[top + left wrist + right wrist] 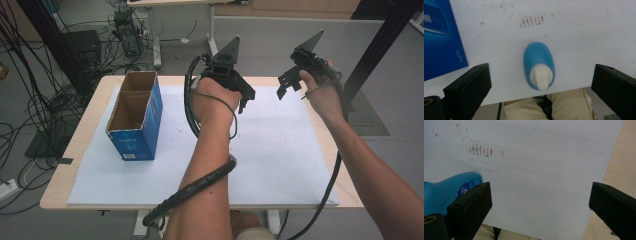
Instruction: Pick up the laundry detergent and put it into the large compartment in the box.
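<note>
Both the left gripper (537, 87) and right gripper (540, 205) hover wide open above a blue bottle (539, 65) lying on the white mat (579, 37).

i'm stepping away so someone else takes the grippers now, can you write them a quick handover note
Left gripper: open, holding nothing, raised above the white mat, looking straight down on the blue rounded plastic bottle with a white cap.
Right gripper: open, holding nothing, raised over the mat's right side; the bottle sits beside its left jaw in its own view.
The bottle lies on its side on the mat, untouched.
The open blue cardboard box stands at the mat's left edge; what I can see inside looks empty.
Done: nothing gripped yet.
Left: probably lower the left gripper, grip the bottle, and likely move it to the box.
</note>
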### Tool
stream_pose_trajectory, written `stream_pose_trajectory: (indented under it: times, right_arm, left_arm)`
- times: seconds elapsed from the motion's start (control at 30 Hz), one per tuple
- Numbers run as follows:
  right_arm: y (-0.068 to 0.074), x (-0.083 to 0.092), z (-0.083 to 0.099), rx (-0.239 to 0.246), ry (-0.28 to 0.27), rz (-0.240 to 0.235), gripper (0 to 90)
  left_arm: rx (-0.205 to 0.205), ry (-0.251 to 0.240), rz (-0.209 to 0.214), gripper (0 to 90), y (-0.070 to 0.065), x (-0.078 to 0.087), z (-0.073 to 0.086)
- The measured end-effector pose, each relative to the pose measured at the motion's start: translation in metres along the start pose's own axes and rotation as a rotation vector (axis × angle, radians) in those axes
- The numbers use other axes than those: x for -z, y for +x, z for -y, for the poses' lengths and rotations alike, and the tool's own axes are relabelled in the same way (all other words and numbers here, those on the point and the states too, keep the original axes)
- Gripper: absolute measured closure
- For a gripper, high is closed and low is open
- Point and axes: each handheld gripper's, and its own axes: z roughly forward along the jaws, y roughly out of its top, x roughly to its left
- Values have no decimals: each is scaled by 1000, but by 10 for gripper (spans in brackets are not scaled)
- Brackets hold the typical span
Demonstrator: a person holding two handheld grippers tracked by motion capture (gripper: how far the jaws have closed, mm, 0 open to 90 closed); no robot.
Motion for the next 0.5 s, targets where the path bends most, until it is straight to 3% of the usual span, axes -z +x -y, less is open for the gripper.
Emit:
stream_pose_trajectory:
  times: [0.5]
  right_arm:
    - [-4, -3, 3, -4, -2, -1, 45]
  left_arm:
    - [6, 24, 6, 36, 1, -30, -2]
